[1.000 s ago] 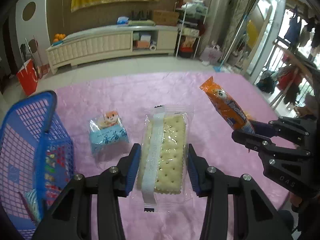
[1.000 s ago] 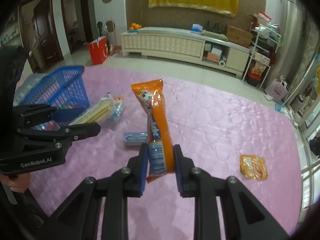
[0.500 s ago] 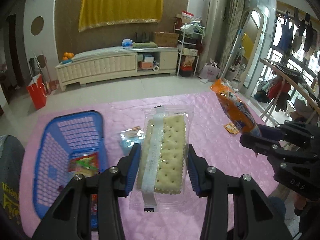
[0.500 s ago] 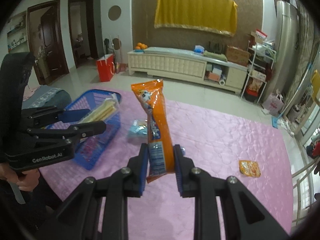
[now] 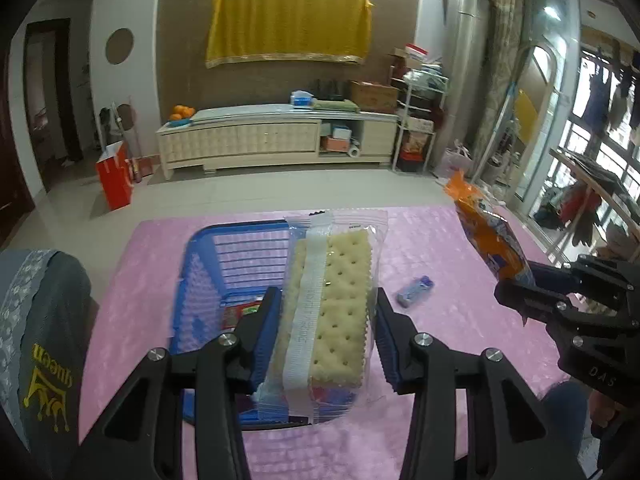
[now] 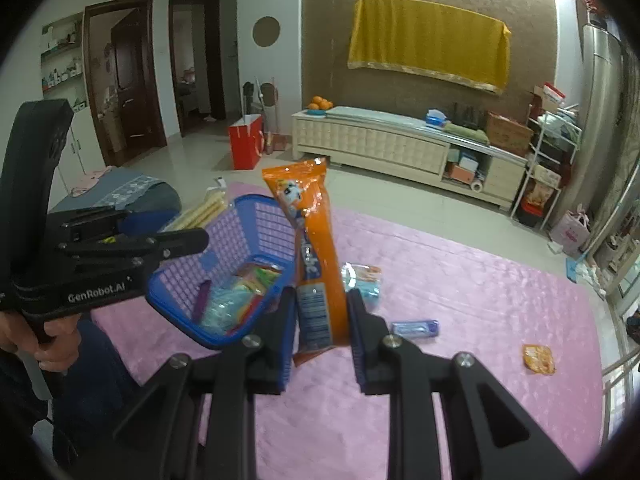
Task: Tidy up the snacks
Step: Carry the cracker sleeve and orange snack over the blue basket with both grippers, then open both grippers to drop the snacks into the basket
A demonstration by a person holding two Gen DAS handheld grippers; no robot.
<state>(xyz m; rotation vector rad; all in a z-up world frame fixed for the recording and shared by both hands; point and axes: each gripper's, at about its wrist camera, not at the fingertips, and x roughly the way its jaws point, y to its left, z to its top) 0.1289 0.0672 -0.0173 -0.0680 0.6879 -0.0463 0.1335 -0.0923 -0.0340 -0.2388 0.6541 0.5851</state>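
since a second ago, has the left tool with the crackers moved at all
Yes. The left tool has carried the cracker pack leftward, from over the bare pink tablecloth to above the blue basket.

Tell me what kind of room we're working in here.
Most likely a home living room. A long cream TV cabinet with oranges on it runs along the far wall, clothes hang on a drying rack by the window, and doors open to other rooms.

Daylight pours in from the windows (image 5: 600, 128) on the right, blown out a bit, so the room's evenly lit with soft shadows. Heavy fisheye bend, black vignette at the corners. The blue basket (image 6: 256, 240) looks slightly motion-smeared; pink surface (image 6: 480, 288) shows faint sheen.
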